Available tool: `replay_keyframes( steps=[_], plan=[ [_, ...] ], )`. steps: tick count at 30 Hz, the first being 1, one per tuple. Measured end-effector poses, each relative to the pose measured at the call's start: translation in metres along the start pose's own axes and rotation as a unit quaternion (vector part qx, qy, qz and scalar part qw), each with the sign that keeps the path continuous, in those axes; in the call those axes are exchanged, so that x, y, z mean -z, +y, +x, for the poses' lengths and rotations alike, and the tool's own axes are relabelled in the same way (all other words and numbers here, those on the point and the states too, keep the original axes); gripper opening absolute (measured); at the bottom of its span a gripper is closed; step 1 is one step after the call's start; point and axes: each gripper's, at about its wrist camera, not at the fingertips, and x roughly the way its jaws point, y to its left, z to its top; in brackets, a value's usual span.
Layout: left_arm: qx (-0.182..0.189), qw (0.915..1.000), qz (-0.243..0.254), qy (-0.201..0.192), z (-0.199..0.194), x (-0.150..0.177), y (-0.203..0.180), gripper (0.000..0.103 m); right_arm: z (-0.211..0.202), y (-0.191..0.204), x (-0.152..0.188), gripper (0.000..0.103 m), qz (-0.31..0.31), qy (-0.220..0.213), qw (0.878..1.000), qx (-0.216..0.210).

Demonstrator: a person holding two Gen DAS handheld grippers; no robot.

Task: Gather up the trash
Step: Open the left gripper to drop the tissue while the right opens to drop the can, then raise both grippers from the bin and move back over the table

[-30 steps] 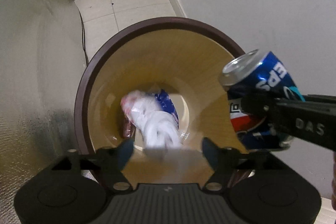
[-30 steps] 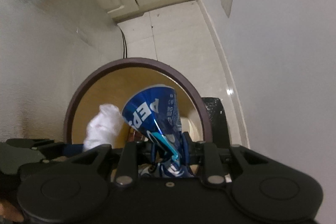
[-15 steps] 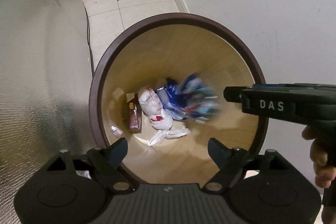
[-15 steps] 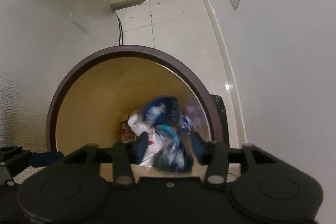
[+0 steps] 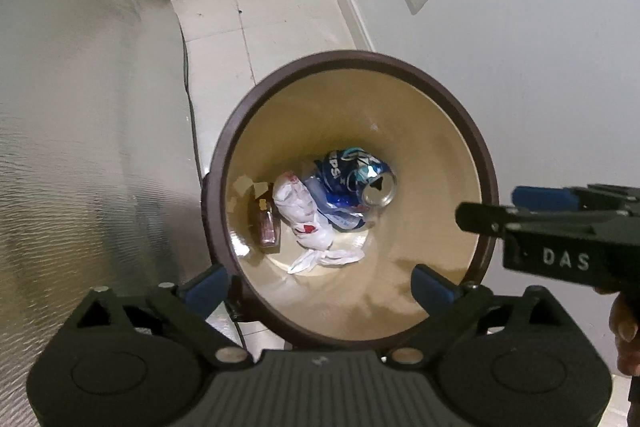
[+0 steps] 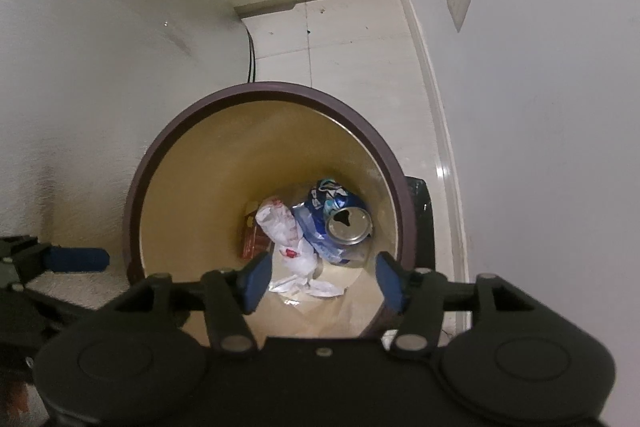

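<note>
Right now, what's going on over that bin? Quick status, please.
Left gripper open, empty, jaws just opened wider. Right gripper open, empty, just released. Blue can lies in the bin beside the white bag. Nothing blocking.

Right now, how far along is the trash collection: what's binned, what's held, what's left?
Done: the blue Pepsi can and white plastic bag lie at the bottom of the round bin. In hand: nothing; the right gripper and left gripper have just been opening, jaws empty. Left: no other trash shows in either view.
</note>
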Motion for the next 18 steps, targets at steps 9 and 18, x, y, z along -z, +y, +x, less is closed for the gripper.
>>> replay_keyframes(
  steps=[9, 18],
  plan=[
    [-0.011, 0.9996, -0.024, -0.013, -0.025, 0.012, 0.009, 0.103, -0.029, -0.004, 0.013, 0.079, -0.018, -0.013, 1.000, 0.004],
    [-0.027, 0.9983, -0.043, -0.029, -0.058, 0.030, 0.016, 0.103, -0.059, -0.006, 0.025, 0.103, -0.025, -0.034, 0.999, 0.025]
  ],
)
